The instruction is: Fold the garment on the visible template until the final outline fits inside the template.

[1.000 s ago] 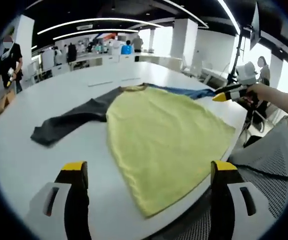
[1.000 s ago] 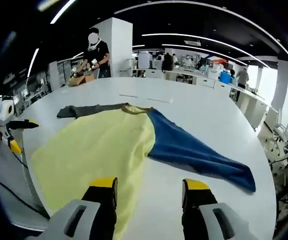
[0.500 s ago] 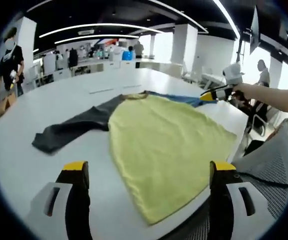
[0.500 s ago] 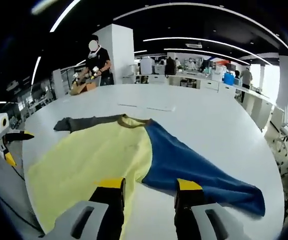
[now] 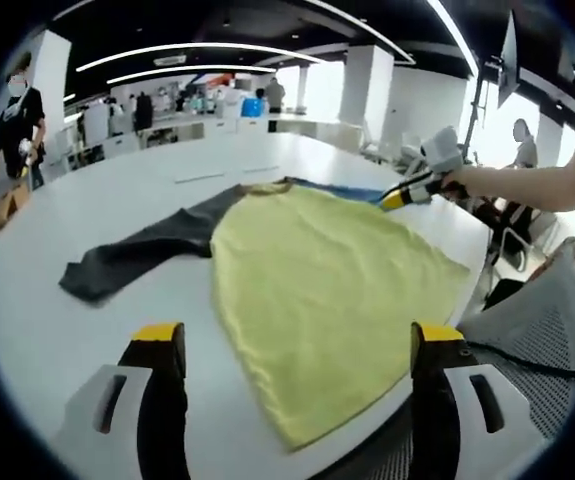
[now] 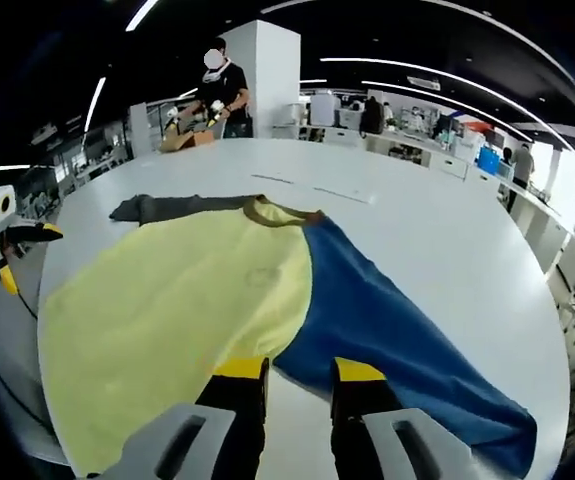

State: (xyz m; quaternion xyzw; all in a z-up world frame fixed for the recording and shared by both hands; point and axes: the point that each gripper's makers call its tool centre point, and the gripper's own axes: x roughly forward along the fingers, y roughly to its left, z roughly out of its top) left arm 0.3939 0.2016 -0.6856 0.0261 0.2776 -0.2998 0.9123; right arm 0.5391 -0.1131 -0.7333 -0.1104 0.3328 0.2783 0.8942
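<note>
A garment lies spread flat on the white table [image 5: 27,330]. It has a yellow body [image 5: 317,290], a dark grey sleeve [image 5: 137,255] and a blue sleeve [image 6: 387,330] that meet at a brown collar [image 6: 282,213]. My left gripper [image 5: 297,345] hovers wide open above the table's near edge, just short of the yellow hem. My right gripper [image 6: 299,372] is low over the spot where the yellow body [image 6: 167,300] meets the blue sleeve, its jaws a narrow gap apart with nothing held. A hand holds the right gripper [image 5: 397,195] at the garment's far right.
A grey mesh chair [image 5: 537,340] stands at the table's edge by the yellow hem. A person [image 6: 222,85] stands beyond the table's far end beside a cardboard box. Faint tape lines [image 6: 342,195] mark the table past the collar. Desks and more people fill the background.
My right gripper has moved in and down towards the blue sleeve, and its jaws have drawn closer together. My left gripper has stayed about where it was.
</note>
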